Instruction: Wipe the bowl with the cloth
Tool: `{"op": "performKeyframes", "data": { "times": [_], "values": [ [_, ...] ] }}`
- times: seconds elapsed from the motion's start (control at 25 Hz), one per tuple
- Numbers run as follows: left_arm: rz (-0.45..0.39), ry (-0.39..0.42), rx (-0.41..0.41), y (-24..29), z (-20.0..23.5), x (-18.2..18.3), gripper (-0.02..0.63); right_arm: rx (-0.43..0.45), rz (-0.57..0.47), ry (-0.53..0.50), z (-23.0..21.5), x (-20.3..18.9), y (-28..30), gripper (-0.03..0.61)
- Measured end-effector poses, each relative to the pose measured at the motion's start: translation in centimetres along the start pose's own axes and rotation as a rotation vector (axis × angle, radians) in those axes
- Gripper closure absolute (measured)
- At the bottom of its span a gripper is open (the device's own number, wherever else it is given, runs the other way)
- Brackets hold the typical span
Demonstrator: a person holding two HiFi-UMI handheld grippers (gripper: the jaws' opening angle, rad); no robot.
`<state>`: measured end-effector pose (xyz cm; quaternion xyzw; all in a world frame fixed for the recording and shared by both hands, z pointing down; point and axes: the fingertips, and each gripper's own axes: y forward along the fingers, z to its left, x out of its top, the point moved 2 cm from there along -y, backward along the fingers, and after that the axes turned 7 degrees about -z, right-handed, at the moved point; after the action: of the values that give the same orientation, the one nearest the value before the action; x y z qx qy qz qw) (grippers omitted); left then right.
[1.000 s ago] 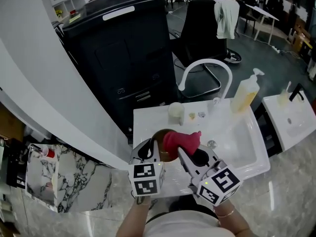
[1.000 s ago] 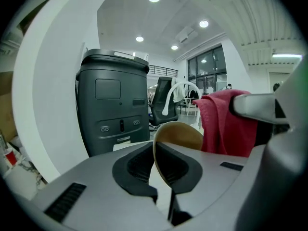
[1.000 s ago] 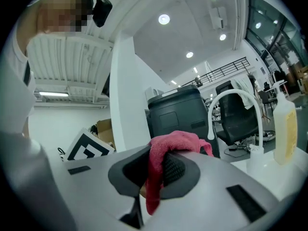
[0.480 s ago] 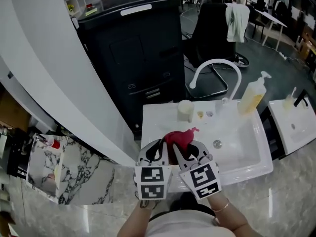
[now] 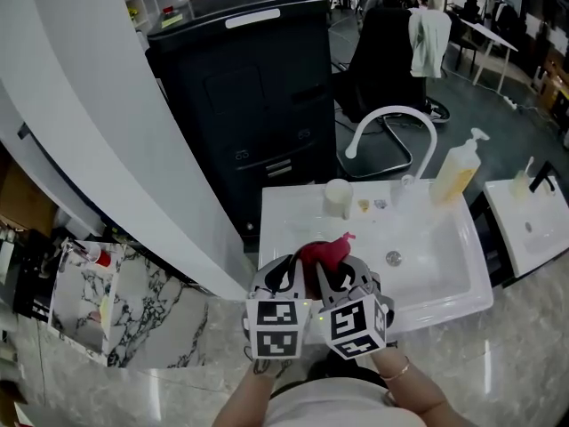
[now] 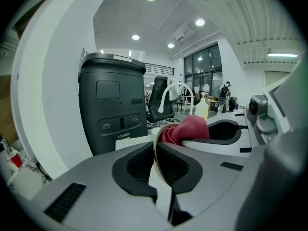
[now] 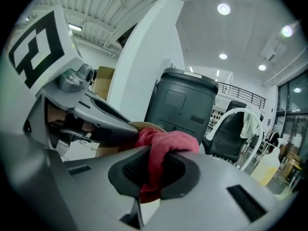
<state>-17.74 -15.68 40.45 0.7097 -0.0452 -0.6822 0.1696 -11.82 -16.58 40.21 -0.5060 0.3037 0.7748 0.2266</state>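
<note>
Bowl [image 6: 155,146] in left claw [image 6: 157,154], cloth [image 7: 166,143] in right claw [image 7: 150,170] alongside

Red cloth [image 5: 323,253], white sink [image 5: 444,278], curved faucet [image 5: 392,111]

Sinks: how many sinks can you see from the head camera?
2. The middle sink is in the centre of the head view, under the curved white tap. The second sink is at the right edge. More could be outside the view.
</note>
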Motion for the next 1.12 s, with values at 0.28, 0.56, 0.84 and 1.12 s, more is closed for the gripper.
{"op": "performKeyframes", "data": {
  "times": [0.28,0.56,0.84,1.12],
  "values": [
    [0.019,-0.004,0.003,0.4,0.1,-0.6,0.581,-0.056,0.011,-0.016,-1.0,-0.6,-1.2,0.543],
    [0.037,-0.01,0.0,1.0,0.0,-0.9,0.581,-0.12,-0.004,0.032,-2.9,-0.8,-2.9,0.543],
    [0.053,0.01,0.041,1.4,0.9,-1.5,0.581,-0.19,-0.083,0.084,-5.1,0.6,-5.1,0.543],
    [0.044,0.0,0.024,1.6,0.2,-0.8,0.581,0.126,-0.104,0.257,-0.3,1.7,-4.1,0.543]
  ]
}}
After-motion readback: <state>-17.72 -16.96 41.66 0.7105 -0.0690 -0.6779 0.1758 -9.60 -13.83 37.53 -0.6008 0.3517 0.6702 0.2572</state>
